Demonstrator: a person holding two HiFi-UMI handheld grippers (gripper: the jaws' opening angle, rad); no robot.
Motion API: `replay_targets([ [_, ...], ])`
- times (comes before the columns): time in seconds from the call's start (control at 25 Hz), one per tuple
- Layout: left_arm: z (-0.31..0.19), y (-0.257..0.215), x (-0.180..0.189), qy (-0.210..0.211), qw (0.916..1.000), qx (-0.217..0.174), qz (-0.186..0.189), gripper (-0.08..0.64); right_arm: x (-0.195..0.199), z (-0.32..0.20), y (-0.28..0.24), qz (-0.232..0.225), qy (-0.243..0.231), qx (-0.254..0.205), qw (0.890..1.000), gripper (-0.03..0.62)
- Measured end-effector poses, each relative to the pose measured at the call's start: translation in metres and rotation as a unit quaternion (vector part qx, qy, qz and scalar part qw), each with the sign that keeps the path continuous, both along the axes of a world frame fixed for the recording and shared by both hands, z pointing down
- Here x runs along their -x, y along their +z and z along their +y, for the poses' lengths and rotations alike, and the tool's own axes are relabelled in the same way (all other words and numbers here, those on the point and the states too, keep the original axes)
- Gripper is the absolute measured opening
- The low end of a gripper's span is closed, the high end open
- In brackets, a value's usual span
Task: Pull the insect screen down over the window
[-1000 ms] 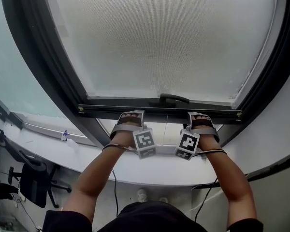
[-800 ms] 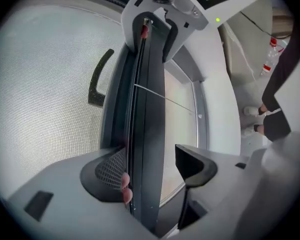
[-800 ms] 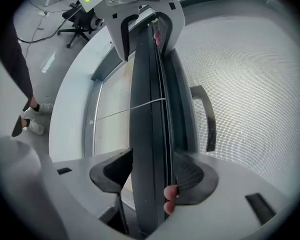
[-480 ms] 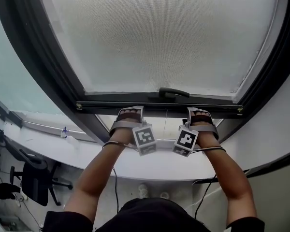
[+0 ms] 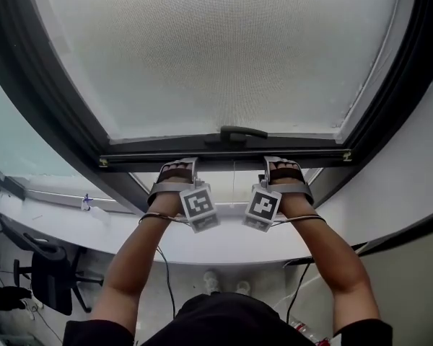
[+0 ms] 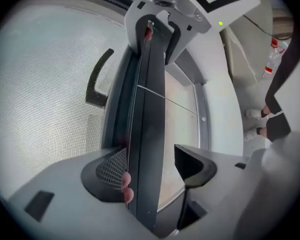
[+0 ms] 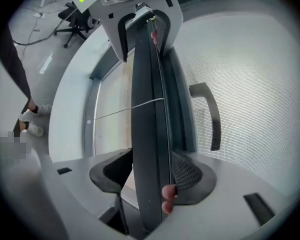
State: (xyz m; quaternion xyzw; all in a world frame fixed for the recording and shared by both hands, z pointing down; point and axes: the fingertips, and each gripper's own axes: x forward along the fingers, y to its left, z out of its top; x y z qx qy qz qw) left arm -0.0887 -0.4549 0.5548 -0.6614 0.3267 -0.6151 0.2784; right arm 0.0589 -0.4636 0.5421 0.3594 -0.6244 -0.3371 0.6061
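Observation:
The grey mesh insect screen [image 5: 216, 56] fills the window, and its dark bottom bar [image 5: 130, 161] lies across the frame with a black handle [image 5: 242, 132] at the middle. My left gripper [image 5: 177, 171] and right gripper [image 5: 283, 168] sit on the bar either side of the handle. In the left gripper view the bar [image 6: 150, 114] runs between the jaws of the left gripper [image 6: 152, 164], with a narrow gap on the room side. In the right gripper view the right gripper [image 7: 152, 174] has both jaws against the bar [image 7: 150, 114].
The dark window frame [image 5: 50, 107] flanks the screen. A white sill [image 5: 72, 222] curves below the bar. An office chair [image 5: 50, 276] and cables are on the floor at the left. Bottles [image 6: 272, 59] stand on the floor behind me.
Both grippers have stayed on the bar. Bar and hands have shifted slightly left and up in the head view, and the gap above the sill looks a little smaller.

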Motion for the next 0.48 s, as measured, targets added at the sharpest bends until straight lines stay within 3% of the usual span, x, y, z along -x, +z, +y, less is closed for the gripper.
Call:
replay_targets([
  [0.24, -0.0038, 0.0009, 0.0006, -0.011, 0.9992, -0.032, -0.021, 0.302, 0.0024, -0.0007, -0.0008, -0.009, -0.006, -0.008, 1.000, 0.245],
  [0.48, -0.0046, 0.0002, -0.0027, -0.010, 0.9998, -0.016, 0.011, 0.302, 0.0007, -0.0021, -0.0004, -0.007, -0.007, -0.003, 1.000, 0.245],
])
